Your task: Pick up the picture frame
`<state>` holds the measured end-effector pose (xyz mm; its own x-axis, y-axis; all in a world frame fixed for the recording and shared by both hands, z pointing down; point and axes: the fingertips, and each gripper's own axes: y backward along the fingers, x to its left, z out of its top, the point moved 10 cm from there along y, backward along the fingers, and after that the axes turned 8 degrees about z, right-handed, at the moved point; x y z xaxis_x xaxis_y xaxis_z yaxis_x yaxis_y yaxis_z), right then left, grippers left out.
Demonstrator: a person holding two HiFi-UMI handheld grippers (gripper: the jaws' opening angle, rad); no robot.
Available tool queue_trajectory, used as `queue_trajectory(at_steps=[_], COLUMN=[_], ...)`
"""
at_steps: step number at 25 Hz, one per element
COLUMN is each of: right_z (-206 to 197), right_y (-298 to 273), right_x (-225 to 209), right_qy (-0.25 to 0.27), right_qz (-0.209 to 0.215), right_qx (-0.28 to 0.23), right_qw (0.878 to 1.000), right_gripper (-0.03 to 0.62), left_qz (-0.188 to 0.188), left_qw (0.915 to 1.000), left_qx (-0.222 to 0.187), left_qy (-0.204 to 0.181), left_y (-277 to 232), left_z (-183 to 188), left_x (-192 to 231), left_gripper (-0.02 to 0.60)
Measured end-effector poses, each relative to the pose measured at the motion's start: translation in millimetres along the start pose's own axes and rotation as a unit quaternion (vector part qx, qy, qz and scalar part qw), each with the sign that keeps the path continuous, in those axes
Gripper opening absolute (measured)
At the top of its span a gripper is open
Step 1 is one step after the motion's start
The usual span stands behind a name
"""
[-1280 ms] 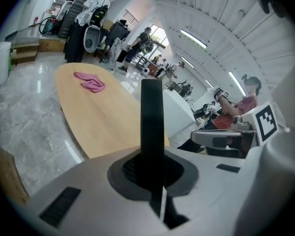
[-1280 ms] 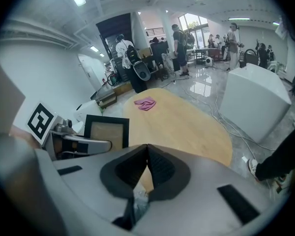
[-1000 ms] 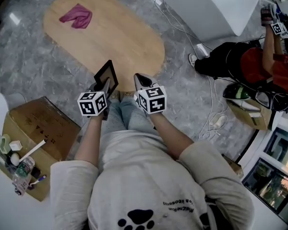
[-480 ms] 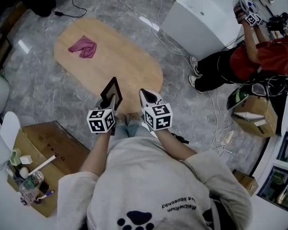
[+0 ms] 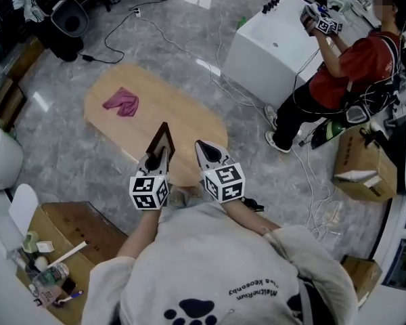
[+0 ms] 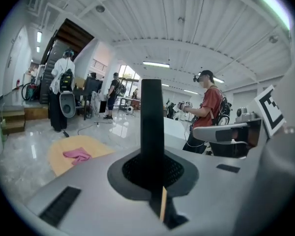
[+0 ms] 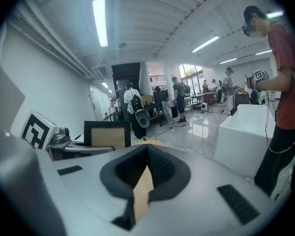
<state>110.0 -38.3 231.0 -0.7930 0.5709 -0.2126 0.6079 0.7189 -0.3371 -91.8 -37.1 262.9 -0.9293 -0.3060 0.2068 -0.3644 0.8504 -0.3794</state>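
Observation:
The picture frame (image 5: 161,139), black-rimmed with a tan inside, is held up in the air above the near end of the oval wooden table (image 5: 183,114). My left gripper (image 5: 155,156) is shut on its lower edge. In the left gripper view the frame (image 6: 152,127) stands edge-on as a dark upright bar between the pads of the left gripper (image 6: 152,173). My right gripper (image 5: 206,149) hangs just to the right of it, shut with nothing in it. The right gripper view shows its closed jaws and, off to the left, the frame (image 7: 107,134) face-on.
A pink cloth (image 5: 122,103) lies on the far part of the table. A white cabinet (image 5: 271,46) stands beyond, with a person in red (image 5: 345,59) beside it. A cardboard box (image 5: 74,229) sits at lower left, another box (image 5: 365,161) at right. Cables cross the floor.
Both grippers have risen together, the left one carrying the frame up and away from the table. The frame has turned more edge-on in the head view.

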Motion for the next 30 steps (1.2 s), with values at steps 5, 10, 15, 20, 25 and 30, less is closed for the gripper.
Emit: queue_trajectory(at_steps=[5, 10, 15, 20, 25, 30], right_z=[19, 36, 50, 50, 38, 37], right_y=[17, 35, 47, 52, 51, 52], right_x=[8, 7, 5, 2, 2, -2], right_qy=[0.034, 0.050, 0.067, 0.082, 0.081, 0.086], right_qz=[-0.001, -0.002, 0.002, 0.007, 0.022, 0.026], right_qx=[-0.041, -0.082, -0.108, -0.108, -0.098, -0.099], right_qw=[0.999, 0.995, 0.992, 0.991, 0.992, 0.991], right_gripper=[0.009, 0.009, 0.009, 0.009, 0.009, 0.009], left_qz=[0.005, 0.014, 0.025, 0.034, 0.038, 0.045], left_qw=[0.9984, 0.9945, 0.9912, 0.9892, 0.9894, 0.9881], left_qx=[-0.054, -0.100, -0.125, -0.134, -0.127, -0.131], left_qy=[-0.019, -0.028, -0.037, -0.050, -0.058, -0.066], left_y=[17, 26, 33, 37, 38, 39], left_z=[28, 54, 66, 65, 53, 51], left_x=[-21, -44, -58, -72, -78, -83], left_gripper=[0.017, 0.017, 0.018, 0.018, 0.018, 0.018])
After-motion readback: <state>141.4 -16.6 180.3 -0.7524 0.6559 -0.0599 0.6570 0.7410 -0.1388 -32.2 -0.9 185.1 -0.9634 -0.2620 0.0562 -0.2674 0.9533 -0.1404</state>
